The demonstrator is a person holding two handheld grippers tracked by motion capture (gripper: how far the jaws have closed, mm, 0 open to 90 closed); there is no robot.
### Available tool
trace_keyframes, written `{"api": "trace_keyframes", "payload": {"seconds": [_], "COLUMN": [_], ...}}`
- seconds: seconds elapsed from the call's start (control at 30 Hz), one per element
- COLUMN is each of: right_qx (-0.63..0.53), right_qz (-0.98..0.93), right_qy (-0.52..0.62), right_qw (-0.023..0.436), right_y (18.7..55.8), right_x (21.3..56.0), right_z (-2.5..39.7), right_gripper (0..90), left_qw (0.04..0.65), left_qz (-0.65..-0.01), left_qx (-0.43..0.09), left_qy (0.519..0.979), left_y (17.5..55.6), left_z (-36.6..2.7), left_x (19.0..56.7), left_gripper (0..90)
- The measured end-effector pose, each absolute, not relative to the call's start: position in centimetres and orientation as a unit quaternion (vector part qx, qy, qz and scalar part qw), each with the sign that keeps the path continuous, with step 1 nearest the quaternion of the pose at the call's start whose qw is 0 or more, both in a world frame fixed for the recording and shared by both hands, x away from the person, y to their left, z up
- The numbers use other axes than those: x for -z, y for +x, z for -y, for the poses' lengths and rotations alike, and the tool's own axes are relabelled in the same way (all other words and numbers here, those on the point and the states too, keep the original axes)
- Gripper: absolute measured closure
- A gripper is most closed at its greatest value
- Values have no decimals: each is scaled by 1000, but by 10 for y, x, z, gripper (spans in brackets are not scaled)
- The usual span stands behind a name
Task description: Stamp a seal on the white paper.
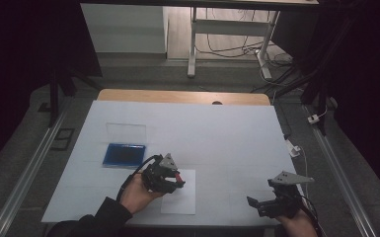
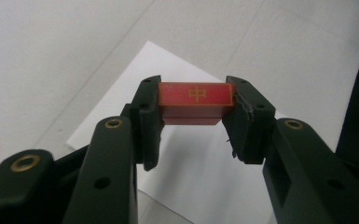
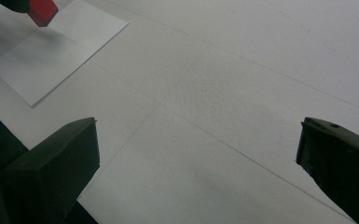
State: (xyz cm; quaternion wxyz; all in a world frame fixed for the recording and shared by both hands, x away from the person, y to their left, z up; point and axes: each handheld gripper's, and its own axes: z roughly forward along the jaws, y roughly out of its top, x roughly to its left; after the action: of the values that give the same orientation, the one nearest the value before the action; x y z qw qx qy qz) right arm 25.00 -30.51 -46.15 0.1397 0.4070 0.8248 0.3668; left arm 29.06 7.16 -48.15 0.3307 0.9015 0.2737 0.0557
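I count two grippers, one red block, one sheet of paper and one blue case on the table. My left gripper (image 1: 177, 178) pinches the red block (image 2: 195, 99) between its two black jaws, one jaw pressed on each end of it, and holds it above the near part of the white sheet of paper (image 1: 182, 197). The left gripper view gives me what the high view cannot: a yellow character printed on the block's upper face (from above, the block is just a red speck at the jaw tips). My right gripper (image 1: 264, 203) sits well apart, near the table's near right edge, its jaws spread wide with bare white table (image 3: 242, 93) between them. Its own view catches a corner of the red block hanging over the paper at top left. The high view alone shows me the blue case (image 1: 124, 154) with its clear lid standing open, lying to the left beyond the paper, apart from both grippers.
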Motion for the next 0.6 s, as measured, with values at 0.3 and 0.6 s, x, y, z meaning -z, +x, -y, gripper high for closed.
{"api": "trace_keyframes", "payload": {"seconds": [0.3, 0.6], "right_qx": [-367, -367], "right_qz": [-825, -825], "right_qy": [407, 406], "right_qw": [140, 140], "right_y": [250, 250], "right_x": [461, 461], "right_z": [305, 305], "right_gripper": [0, 0], "left_qw": [317, 294], "left_qz": [-273, -269], "left_qx": [-52, -58], "left_qy": [907, 915], "left_y": [291, 292], "left_z": [-67, -64], "left_x": [493, 502], "left_gripper": [583, 583]}}
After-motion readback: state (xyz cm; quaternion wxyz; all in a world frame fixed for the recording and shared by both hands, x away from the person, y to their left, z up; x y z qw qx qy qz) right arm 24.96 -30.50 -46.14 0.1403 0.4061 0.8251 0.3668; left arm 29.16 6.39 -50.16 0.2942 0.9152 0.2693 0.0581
